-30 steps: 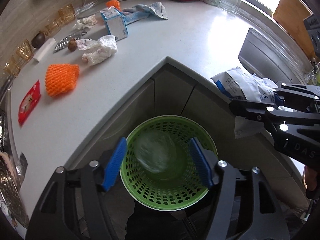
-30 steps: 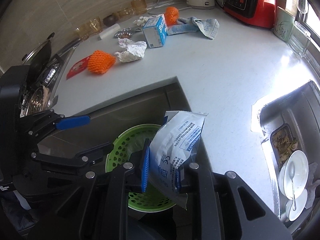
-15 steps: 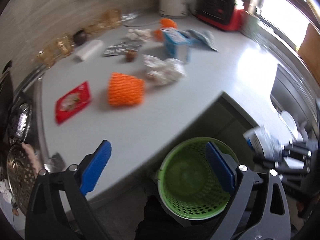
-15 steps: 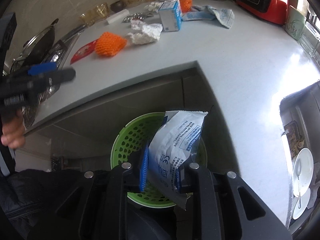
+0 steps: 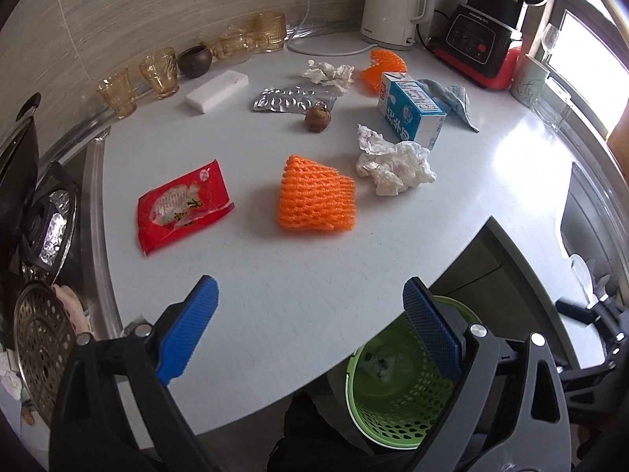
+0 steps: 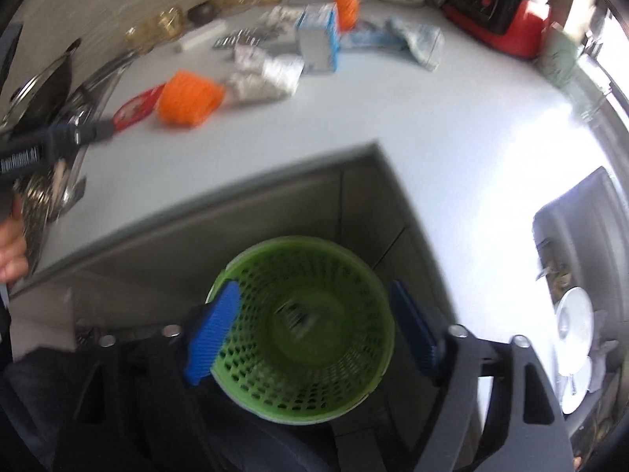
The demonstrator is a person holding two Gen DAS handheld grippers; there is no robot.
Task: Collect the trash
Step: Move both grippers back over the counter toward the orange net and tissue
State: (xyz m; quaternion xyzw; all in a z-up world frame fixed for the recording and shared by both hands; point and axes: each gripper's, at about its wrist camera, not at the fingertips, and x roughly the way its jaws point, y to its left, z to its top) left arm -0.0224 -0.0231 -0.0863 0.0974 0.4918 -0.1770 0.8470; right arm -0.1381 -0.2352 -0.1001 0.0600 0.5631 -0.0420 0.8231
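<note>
white countertop (image 5: 491, 181): trash scattered at far side. green mesh bin (image 6: 310, 326): on floor below near counter edge. orange foam fruit net (image 5: 314, 196): mid-counter, light, soft, compressible; pinch across middle. red snack wrapper (image 5: 182, 204): left of net, thin, slippery. left gripper (image 5: 310, 328): wide open, empty. right gripper (image 6: 314, 332): over bin, jaws opening, nothing between.
</note>
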